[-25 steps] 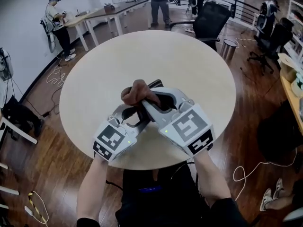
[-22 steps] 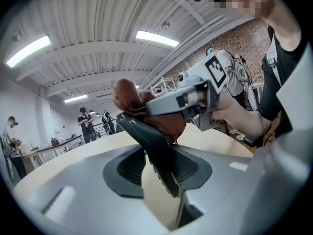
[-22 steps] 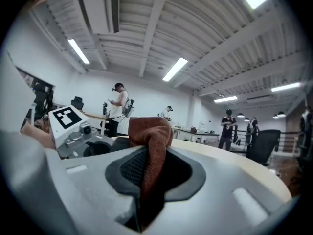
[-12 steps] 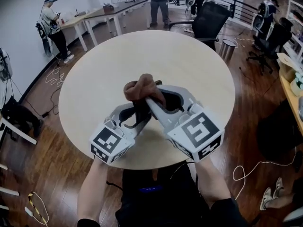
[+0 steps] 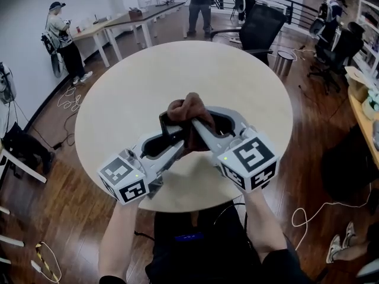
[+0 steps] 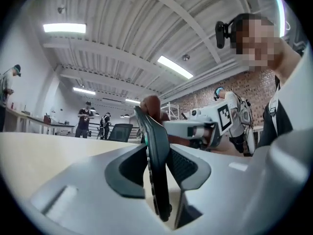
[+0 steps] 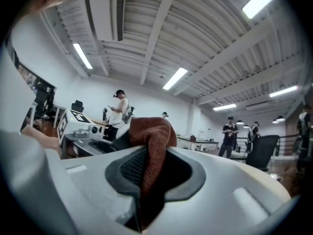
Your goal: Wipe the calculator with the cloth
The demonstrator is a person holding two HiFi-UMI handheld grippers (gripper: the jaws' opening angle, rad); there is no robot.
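The round, pale wood-topped table [image 5: 177,78] fills the centre of the head view. Both tools are raised above its near portion, close to the person's edge.

The left gripper [image 5: 167,136], a grey two-jaw unit with a marker cube at its rear, points level toward the table centre. In the left gripper view its dark ribbed pads press on both faces of a thing standing on edge between them, and the opening is narrow.

The right gripper [image 5: 200,118], of the same build, comes in from the right, and its tips meet those of the left gripper. In the right gripper view its pads are closed on a hanging fold of fabric.

The slim, dark, flat-bodied calculator [image 6: 155,151] is the thing clamped in the left gripper. It stands upright on its long edge, clear of the table.

The rust-brown terry cloth [image 5: 186,108] is held by the right gripper. Its bunched end rises above the pads and lies against the far upper end of the calculator.
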